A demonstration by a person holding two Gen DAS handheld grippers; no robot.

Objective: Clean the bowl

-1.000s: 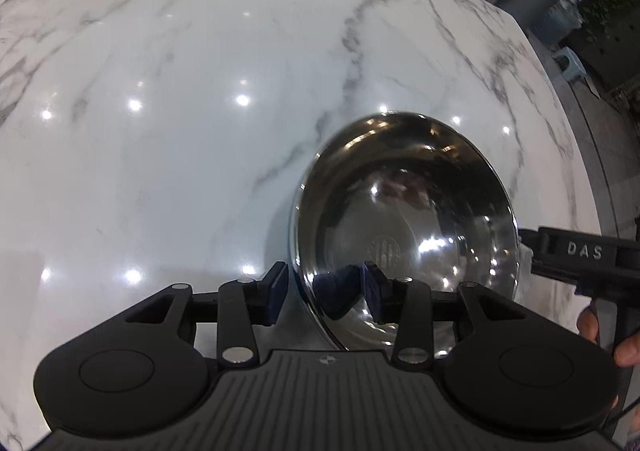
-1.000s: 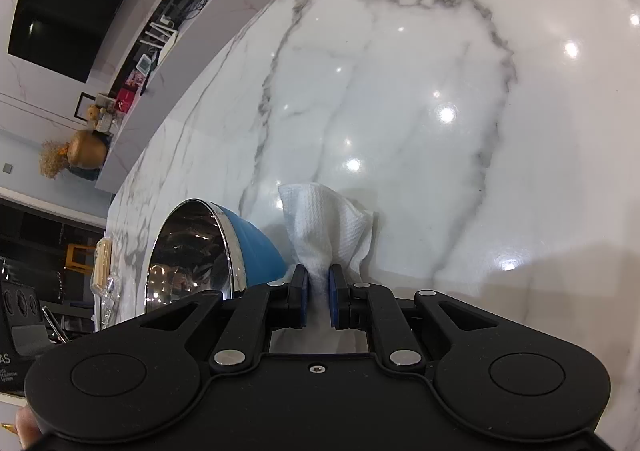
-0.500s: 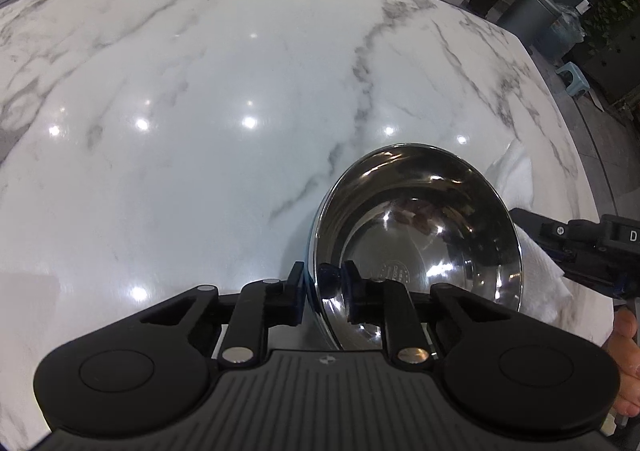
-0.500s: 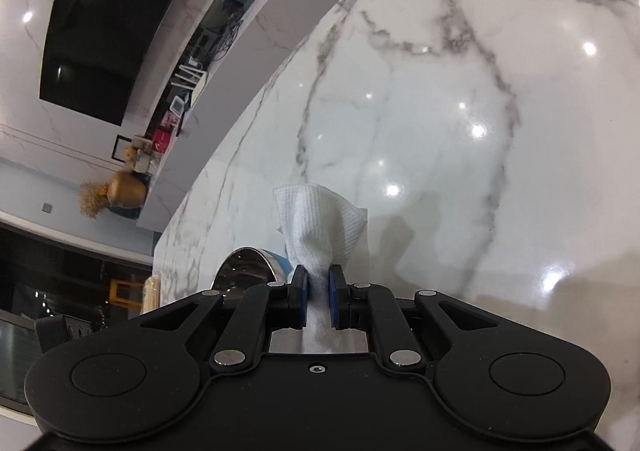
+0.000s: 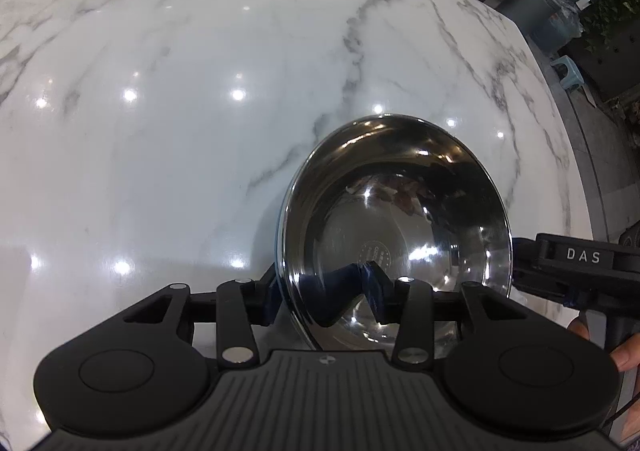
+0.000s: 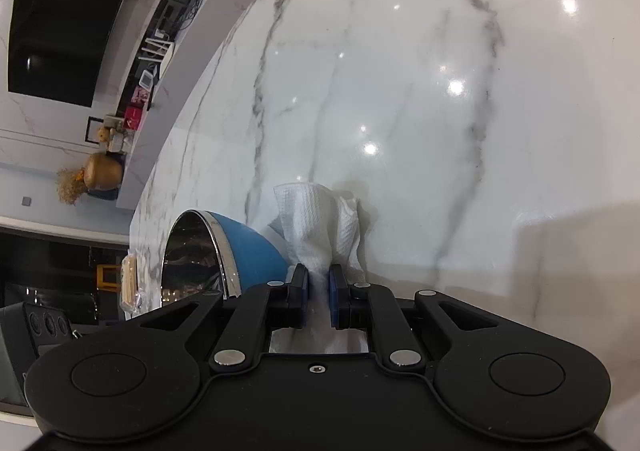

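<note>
A steel bowl (image 5: 400, 219) with a blue outside is tilted on its side over the white marble table (image 5: 180, 111). My left gripper (image 5: 324, 291) straddles its near rim, one finger outside and one inside, with a gap between the pads. In the right wrist view the bowl (image 6: 224, 251) shows at lower left. My right gripper (image 6: 318, 287) is shut on a white paper towel (image 6: 320, 223), which sticks up past the fingertips beside the bowl's blue outside. The right gripper's body (image 5: 576, 263) shows at the right edge of the left wrist view.
The table's far edge runs near a shelf with a gold vase (image 6: 102, 171) and small items. Plants and a grey bin (image 5: 548, 11) stand beyond the table's right edge. A packet of sticks (image 6: 130, 283) lies on the table past the bowl.
The left gripper's fingers have spread wider around the bowl's rim. The right gripper with the towel has come back beside the bowl's blue outside.
</note>
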